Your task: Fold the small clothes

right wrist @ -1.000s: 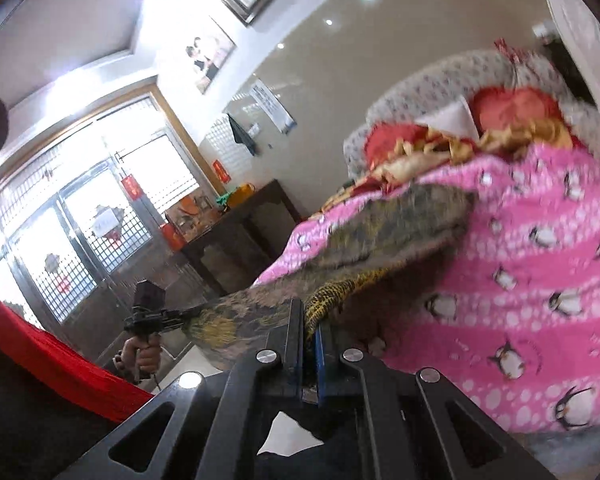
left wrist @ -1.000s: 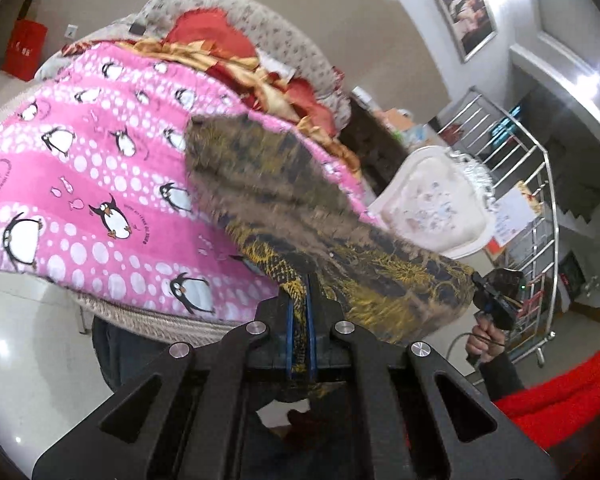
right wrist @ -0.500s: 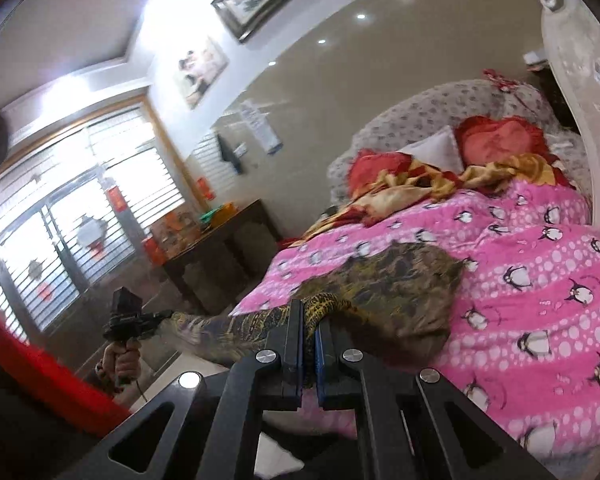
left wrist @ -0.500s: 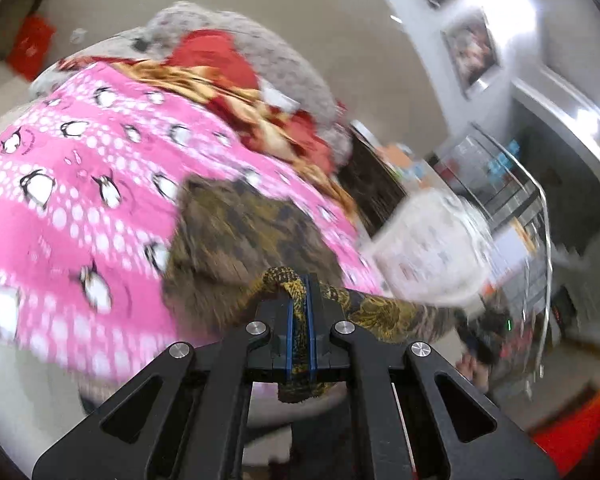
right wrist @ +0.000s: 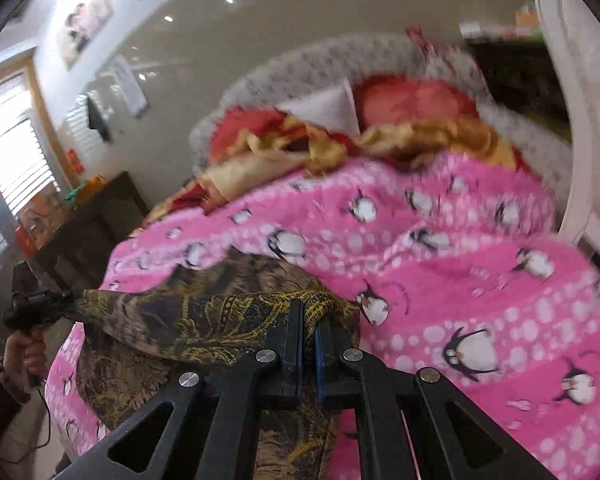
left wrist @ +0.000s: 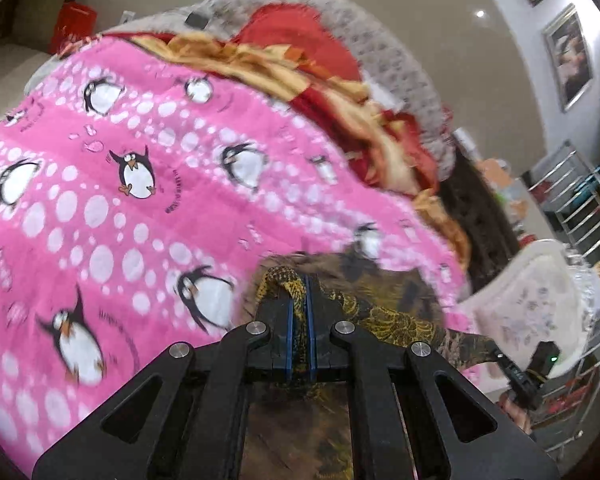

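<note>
left claw clamped on garment, right claw likewise

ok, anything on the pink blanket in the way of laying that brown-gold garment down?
Nothing visible. Both grippers, left gripper and right gripper, are shut on the brown-gold garment, stretched between them over the near edge of the pink penguin blanket. The blanket ahead lies bare up to the red-gold bedding.

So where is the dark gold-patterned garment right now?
The garment hangs stretched between both grippers' shut jaws, over the near edge of the pink penguin blanket; it sits low-centre in both wrist views.
</note>
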Tool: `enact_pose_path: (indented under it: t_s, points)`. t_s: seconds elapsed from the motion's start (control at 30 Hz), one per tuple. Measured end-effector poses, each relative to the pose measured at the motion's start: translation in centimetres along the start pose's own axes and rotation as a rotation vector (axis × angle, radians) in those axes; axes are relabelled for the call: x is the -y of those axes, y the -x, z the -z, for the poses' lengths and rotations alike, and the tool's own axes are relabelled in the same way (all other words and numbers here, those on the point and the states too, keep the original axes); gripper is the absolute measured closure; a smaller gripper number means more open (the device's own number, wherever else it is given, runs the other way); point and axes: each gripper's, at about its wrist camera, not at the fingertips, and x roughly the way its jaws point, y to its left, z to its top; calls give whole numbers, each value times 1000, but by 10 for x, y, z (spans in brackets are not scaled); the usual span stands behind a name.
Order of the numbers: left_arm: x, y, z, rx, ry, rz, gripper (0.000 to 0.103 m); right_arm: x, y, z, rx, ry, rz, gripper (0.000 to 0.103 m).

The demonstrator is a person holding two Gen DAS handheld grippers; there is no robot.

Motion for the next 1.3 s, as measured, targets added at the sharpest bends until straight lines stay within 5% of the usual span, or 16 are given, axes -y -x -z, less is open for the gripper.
enact_pose_path:
  t_s: [0.23, 0.4, 0.6, 0.63, 0.7, 0.73, 0.83, 0.93, 1.07, 1.2, 1.3]
  points:
    - [-19, -68, 6, -146, -34, -127, 98, 20, -54, 7, -117, -71, 83, 99]
    - [-34, -71, 4, -175, 4, -55, 97, 38, -74, 13, -206, -224, 25, 97]
    - [-29, -32, -13, -193, -48, 26, 96, 47, -35, 6, -138, -315, -50, 93]
    - [-25, -25, -14, -183, -66, 31, 93, 46, -25, 5, -119, -311, -55, 91]
    - [-19, -11, -17, -153, -94, 4, 47, 43, -6, 5, -81, -302, -58, 83]
    - [-18, -4, -18, -129, -94, 2, 39, 41, 5, 5, -63, -297, -45, 75]
    - [-19, 18, -18, -37, -60, -43, 37, 24, 32, 11, -6, -269, -39, 72]
    - [2, 44, 9, 38, -90, -28, 37, -6, 48, 25, -2, -183, -51, 72]
    - [58, 48, 94, -34, -275, -1, 46, -63, 54, 60, 4, 8, 10, 72]
    - [76, 29, 153, -72, -438, -176, 51, -108, 38, 103, -97, 171, 19, 72]
    - [32, 13, 162, -97, -379, -331, 55, -111, 12, 127, -222, 238, 133, 73]
